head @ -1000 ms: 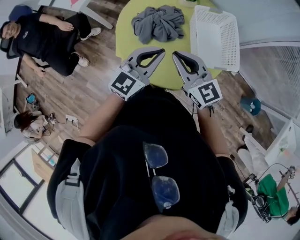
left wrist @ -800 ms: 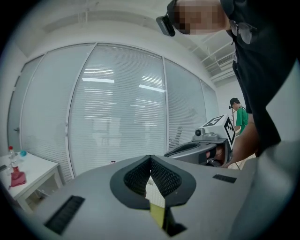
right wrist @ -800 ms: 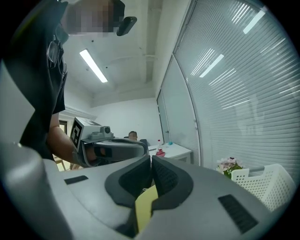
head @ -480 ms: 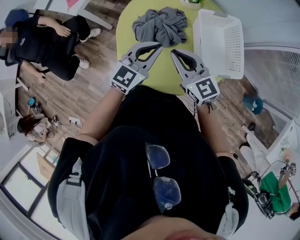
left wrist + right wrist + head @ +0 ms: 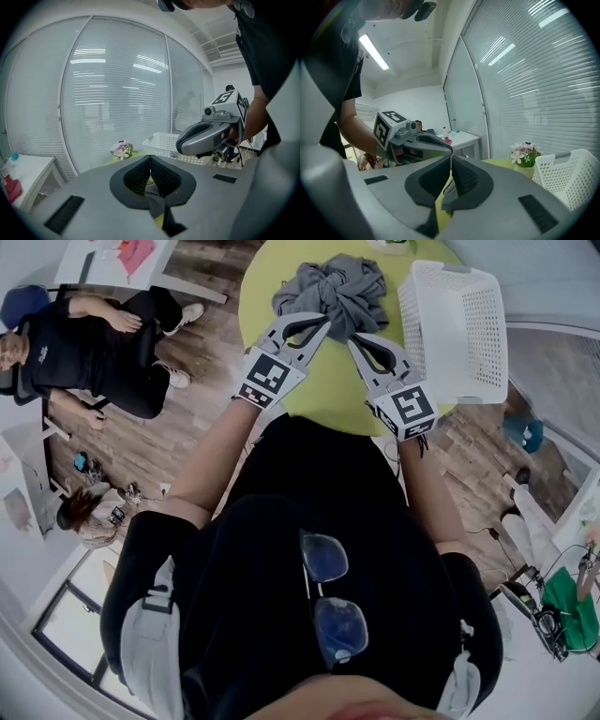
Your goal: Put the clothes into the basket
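A crumpled pile of grey clothes (image 5: 339,287) lies on the round green table (image 5: 319,390). To its right on the table stands the white perforated basket (image 5: 457,329), seen too in the left gripper view (image 5: 163,140) and the right gripper view (image 5: 571,180). My left gripper (image 5: 324,322) reaches the pile's near edge, its jaws shut with nothing between them (image 5: 150,160). Beside it, my right gripper (image 5: 354,341) is also shut and empty (image 5: 451,161), its tips just short of the pile. Each gripper appears in the other's view: right (image 5: 181,145), left (image 5: 449,149).
A small pot of flowers (image 5: 122,150) stands at the table's far edge by the basket. Window blinds lie beyond it. One person (image 5: 94,343) sits on the wooden floor to the left, another (image 5: 84,517) nearer. A white side table (image 5: 461,137) stands further left.
Both grippers have moved forward and down across the table towards the grey pile, from near the table's front edge to the pile's near side. Their jaws stayed shut.
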Demonstrator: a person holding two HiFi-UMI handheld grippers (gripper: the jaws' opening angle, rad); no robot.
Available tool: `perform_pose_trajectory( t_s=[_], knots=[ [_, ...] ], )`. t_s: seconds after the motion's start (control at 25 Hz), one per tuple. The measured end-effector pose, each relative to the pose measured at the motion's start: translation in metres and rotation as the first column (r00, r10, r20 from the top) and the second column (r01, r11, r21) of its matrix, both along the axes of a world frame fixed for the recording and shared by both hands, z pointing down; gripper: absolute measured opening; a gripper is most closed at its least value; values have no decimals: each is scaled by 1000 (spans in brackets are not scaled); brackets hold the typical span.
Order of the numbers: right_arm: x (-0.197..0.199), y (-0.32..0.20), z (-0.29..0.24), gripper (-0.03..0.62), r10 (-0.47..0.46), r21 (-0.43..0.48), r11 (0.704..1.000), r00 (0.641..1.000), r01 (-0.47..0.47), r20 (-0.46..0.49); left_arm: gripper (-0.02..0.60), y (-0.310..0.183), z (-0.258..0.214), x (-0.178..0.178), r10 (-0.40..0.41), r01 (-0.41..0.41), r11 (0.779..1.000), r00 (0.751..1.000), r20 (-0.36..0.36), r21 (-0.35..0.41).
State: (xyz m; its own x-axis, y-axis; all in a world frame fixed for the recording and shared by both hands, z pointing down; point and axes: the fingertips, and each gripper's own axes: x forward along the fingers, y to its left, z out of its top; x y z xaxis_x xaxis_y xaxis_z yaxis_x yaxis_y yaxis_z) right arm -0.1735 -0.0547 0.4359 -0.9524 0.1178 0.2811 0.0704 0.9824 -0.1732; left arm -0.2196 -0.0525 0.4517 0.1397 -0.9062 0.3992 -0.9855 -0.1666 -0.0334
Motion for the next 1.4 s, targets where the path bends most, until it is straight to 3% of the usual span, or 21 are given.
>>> perform_pose_trajectory(
  t_s=[0.44,0.92,1.04,1.2,1.4],
  knots=[
    [-38,-25,56,29,82,-4,997,991,-83,-105,32,-38,86,-53,75,-70,985,997,22,-160],
    [-61,-47,101,29,165,-34,984,971,-173,-171,178,-66,176,-76,215,-173,910,974,74,-378],
    [-62,-51,106,29,184,-41,980,966,-194,-181,237,-70,194,-75,263,-207,873,962,68,-441],
    [-58,-58,111,29,218,-56,971,957,-232,-192,329,-73,221,-73,347,-245,801,934,89,-547],
    [-50,-63,115,29,247,-63,962,947,-265,-206,376,-76,250,-72,390,-263,714,919,57,-649]
  ],
)
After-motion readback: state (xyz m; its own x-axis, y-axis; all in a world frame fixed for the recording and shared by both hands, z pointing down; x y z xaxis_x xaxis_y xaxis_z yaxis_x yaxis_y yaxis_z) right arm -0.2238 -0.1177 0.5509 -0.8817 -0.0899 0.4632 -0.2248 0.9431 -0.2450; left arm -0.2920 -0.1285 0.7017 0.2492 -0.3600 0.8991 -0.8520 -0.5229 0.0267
